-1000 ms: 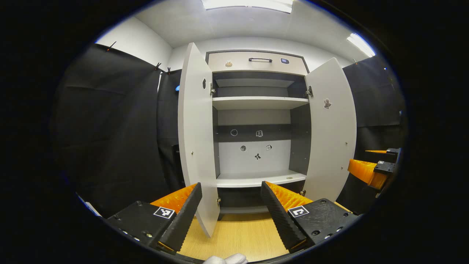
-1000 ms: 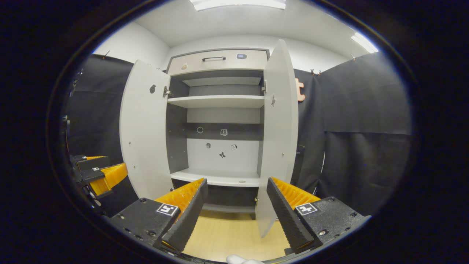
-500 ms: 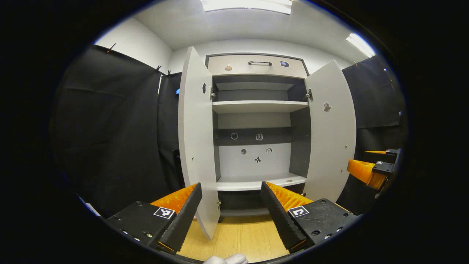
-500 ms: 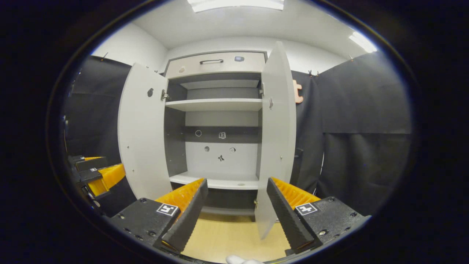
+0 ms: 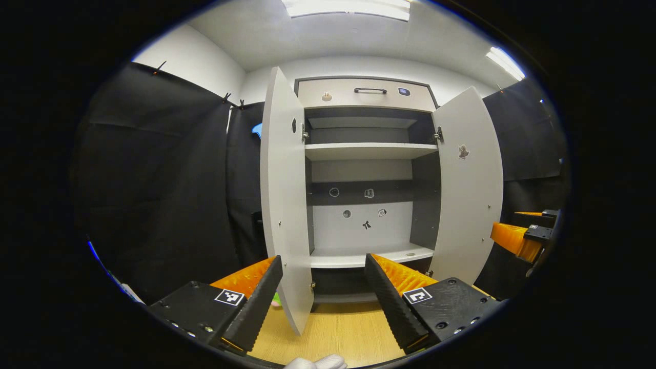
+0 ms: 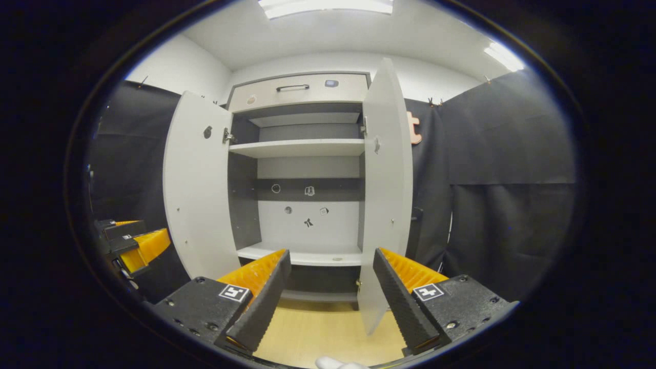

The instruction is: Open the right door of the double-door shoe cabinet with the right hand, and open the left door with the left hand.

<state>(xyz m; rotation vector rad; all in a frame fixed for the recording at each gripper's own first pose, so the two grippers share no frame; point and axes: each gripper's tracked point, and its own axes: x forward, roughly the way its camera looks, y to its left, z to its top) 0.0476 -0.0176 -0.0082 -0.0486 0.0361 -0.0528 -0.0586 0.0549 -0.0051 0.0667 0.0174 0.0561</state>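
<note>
Both doors of the shoe cabinet (image 5: 366, 179) stand swung wide, so the task looks done and any coming move would be a plain retreat straight back. The left door (image 5: 284, 205) hangs upright just beyond the left gripper (image 5: 323, 292), its edge rising between the wide, empty jaws, untouched as far as I can tell. The right door (image 6: 385, 195) stands likewise ahead of the right gripper (image 6: 330, 292), whose jaws also gape empty over the wooden floor (image 6: 318, 328).
</note>
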